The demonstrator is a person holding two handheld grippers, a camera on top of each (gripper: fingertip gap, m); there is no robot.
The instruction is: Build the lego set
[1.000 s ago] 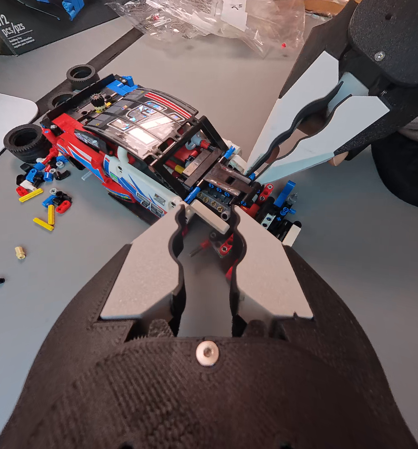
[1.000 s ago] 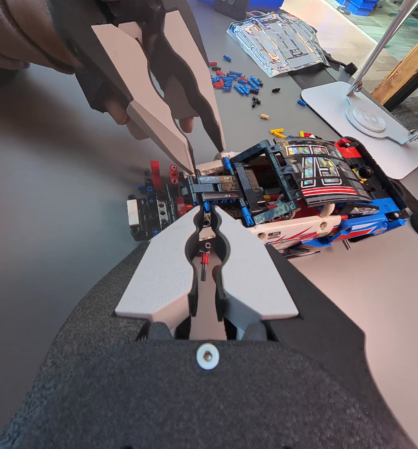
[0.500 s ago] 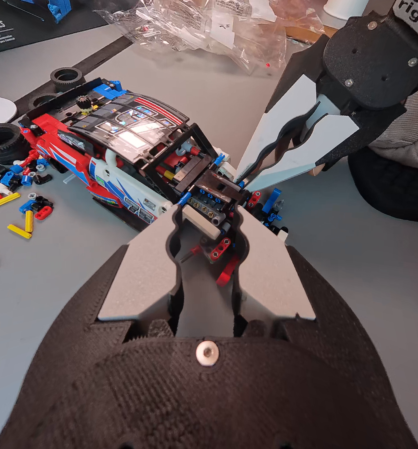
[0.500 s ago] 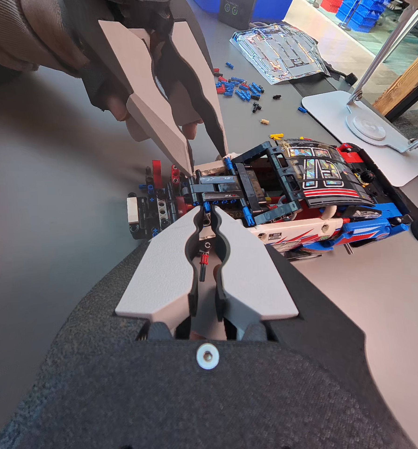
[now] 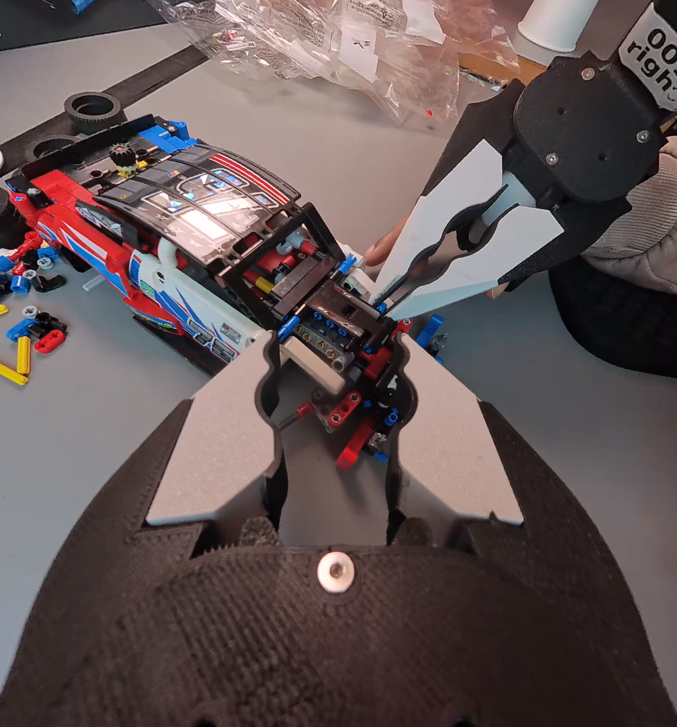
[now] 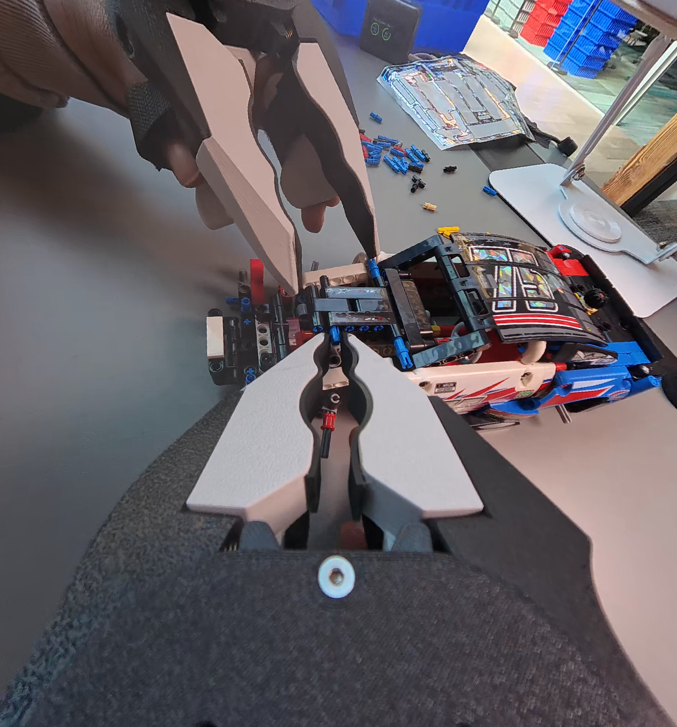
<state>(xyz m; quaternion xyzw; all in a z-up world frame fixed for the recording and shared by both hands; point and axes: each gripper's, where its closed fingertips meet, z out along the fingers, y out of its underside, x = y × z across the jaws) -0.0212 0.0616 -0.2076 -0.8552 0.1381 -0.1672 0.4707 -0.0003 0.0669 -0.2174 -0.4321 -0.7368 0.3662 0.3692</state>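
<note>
Red-white-blue lego car [image 5: 195, 251] upright on table; unfinished end exposed; loose pieces [image 5: 22, 334] beside.

A grey table [image 5: 525, 413] carries the lego car [image 5: 164, 251], loose pieces [image 5: 22, 342] — plus clear plastic bags [image 5: 329, 43] and tyres [image 5: 93, 108].

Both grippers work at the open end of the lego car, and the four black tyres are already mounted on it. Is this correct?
Not quite. Both grippers, left and right, do work at the open end of the lego car, but the black tyres are not mounted: the left wrist view shows them loose on the table beside it.
</note>
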